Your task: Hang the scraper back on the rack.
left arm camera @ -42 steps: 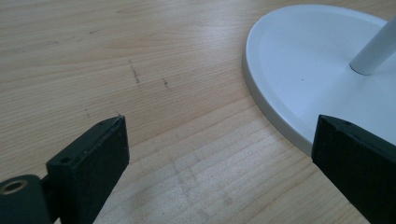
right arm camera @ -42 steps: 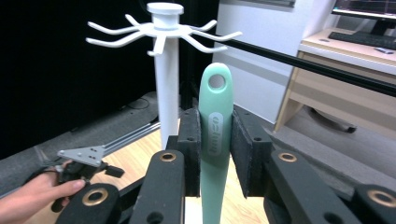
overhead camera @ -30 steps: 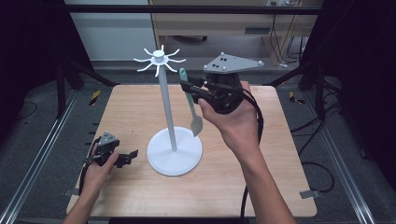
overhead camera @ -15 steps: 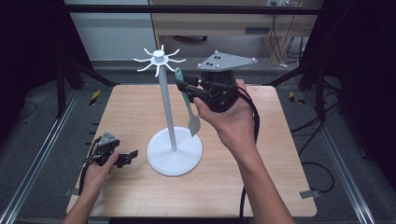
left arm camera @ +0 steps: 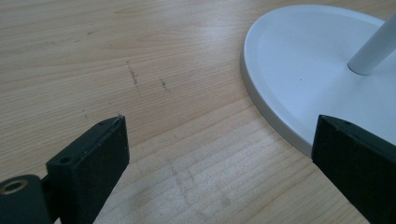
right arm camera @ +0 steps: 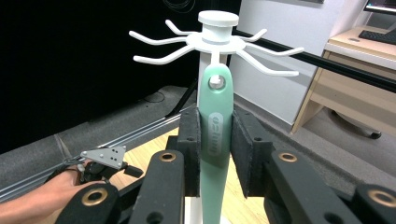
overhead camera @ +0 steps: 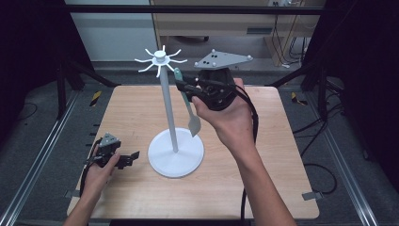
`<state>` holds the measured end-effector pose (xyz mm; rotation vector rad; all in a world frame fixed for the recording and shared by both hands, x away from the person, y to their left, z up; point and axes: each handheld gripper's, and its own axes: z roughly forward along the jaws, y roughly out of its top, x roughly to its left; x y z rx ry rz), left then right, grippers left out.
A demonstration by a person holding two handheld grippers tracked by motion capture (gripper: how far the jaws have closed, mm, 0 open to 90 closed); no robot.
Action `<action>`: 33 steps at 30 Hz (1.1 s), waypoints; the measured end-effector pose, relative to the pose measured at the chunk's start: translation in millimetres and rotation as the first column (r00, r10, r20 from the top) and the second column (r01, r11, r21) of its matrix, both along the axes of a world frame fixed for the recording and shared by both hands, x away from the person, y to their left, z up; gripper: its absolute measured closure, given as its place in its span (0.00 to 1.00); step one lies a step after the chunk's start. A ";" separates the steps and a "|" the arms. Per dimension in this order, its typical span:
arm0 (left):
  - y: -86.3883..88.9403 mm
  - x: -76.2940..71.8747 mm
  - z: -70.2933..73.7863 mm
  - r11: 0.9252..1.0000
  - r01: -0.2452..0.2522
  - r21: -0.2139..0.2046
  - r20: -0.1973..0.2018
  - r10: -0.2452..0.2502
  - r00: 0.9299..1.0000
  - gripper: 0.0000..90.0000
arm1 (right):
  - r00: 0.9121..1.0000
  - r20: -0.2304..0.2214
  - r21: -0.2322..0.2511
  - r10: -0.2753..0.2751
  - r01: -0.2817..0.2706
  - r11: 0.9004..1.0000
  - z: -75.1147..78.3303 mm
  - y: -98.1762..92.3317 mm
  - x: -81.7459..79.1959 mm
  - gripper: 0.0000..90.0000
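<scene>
surface: pale wood table (overhead camera: 263, 155) | room: dark, desk behind | right claw (right arm camera: 215, 140) pinching spatula (right arm camera: 215, 140) | left claw (left arm camera: 219, 154) spread

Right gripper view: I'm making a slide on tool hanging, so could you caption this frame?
Right gripper clamps a green-handled utensil, its hanging hole on a hook of the white rack.

A light wooden table (overhead camera: 263, 165) carries a white stand (overhead camera: 176, 151), its round base sitting flat near the middle. The left gripper (overhead camera: 123, 160) rests on the wood beside that base.
</scene>
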<state>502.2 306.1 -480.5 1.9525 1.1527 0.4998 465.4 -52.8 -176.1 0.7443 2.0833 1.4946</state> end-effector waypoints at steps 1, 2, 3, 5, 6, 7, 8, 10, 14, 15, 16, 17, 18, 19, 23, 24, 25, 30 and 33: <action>0.0 0.0 0.0 1.000 0.000 0.000 0.000 0.000 1.000 0.04 | 1.000 0.001 -0.001 0.000 0.000 1.000 -0.1 0.5 0.5 0.82; 0.1 0.1 0.0 1.000 0.001 0.002 0.001 -0.001 1.000 0.04 | 1.000 0.001 -0.004 0.000 0.000 1.000 -0.1 0.9 0.9 0.82; 0.1 0.1 0.0 1.000 0.001 0.001 0.001 -0.001 1.000 0.04 | 1.000 0.000 -0.003 0.000 0.000 1.000 -0.1 1.6 1.3 0.82; -0.1 0.2 -0.1 1.000 0.001 0.001 0.001 -0.001 1.000 0.04 | 1.000 -0.002 -0.003 0.000 0.000 1.000 -0.3 2.7 2.0 0.82; -0.1 0.2 -0.1 1.000 0.001 0.001 0.001 -0.001 1.000 0.04 | 1.000 -0.003 -0.002 -0.001 0.001 1.000 -0.4 3.2 2.3 0.82; -0.2 0.1 0.0 1.000 0.000 0.003 0.000 0.000 1.000 0.04 | 1.000 -0.003 -0.002 -0.001 0.001 1.000 -0.5 3.7 2.7 0.82; -0.2 0.1 0.0 1.000 0.001 0.003 0.000 -0.001 1.000 0.04 | 1.000 -0.005 -0.003 -0.002 0.002 1.000 -0.6 4.3 3.0 0.82; -0.4 0.2 -0.1 1.000 0.001 0.002 0.001 -0.001 1.000 0.04 | 1.000 -0.006 0.000 -0.003 0.003 1.000 -0.8 5.3 3.4 0.82; -0.2 0.1 0.1 1.000 0.003 0.003 -0.002 -0.003 1.000 0.04 | 1.000 -0.007 -0.003 -0.003 0.003 1.000 -1.4 6.8 4.6 0.82; -0.2 0.1 0.1 1.000 0.003 0.003 -0.002 -0.003 1.000 0.04 | 1.000 -0.006 -0.002 -0.004 0.004 1.000 -1.6 7.2 4.8 0.82; -0.4 0.2 -0.1 1.000 0.002 0.002 0.000 -0.002 1.000 0.04 | 1.000 -0.010 -0.002 -0.004 0.004 1.000 -2.1 7.7 4.7 0.82; -0.5 0.2 -0.2 1.000 0.002 0.002 0.000 -0.002 1.000 0.04 | 1.000 -0.010 -0.002 -0.004 0.004 1.000 -2.1 7.7 4.7 0.82; -0.5 0.2 -0.2 1.000 0.002 0.002 0.001 -0.002 1.000 0.04 | 1.000 -0.008 -0.003 -0.003 0.003 1.000 -2.4 7.8 4.8 0.82; -0.6 0.2 -0.2 1.000 0.002 0.002 0.001 -0.002 1.000 0.04 | 1.000 -0.007 -0.003 -0.002 0.002 1.000 -2.6 7.9 4.8 0.82; -0.5 0.2 -0.1 1.000 0.002 0.002 0.001 -0.002 1.000 0.04 | 1.000 -0.004 -0.003 -0.003 0.003 1.000 -3.0 8.1 4.8 0.82; -0.5 0.2 -0.2 1.000 0.002 0.002 0.001 -0.002 1.000 0.04 | 1.000 -0.003 -0.004 -0.004 0.004 1.000 -3.1 8.2 4.6 0.82; -0.6 0.2 -0.2 1.000 0.002 0.002 0.001 -0.002 1.000 0.04 | 1.000 -0.001 -0.003 -0.007 0.007 1.000 -3.3 8.5 4.5 0.82; -0.6 0.1 -0.1 1.000 0.002 0.002 0.001 -0.002 1.000 0.04 | 1.000 0.001 -0.001 -0.011 0.011 1.000 -4.4 9.1 4.5 0.82; -0.5 0.2 -0.2 1.000 0.001 0.002 0.000 -0.001 1.000 0.04 | 1.000 0.006 -0.003 -0.016 0.016 1.000 -4.7 9.8 4.4 0.82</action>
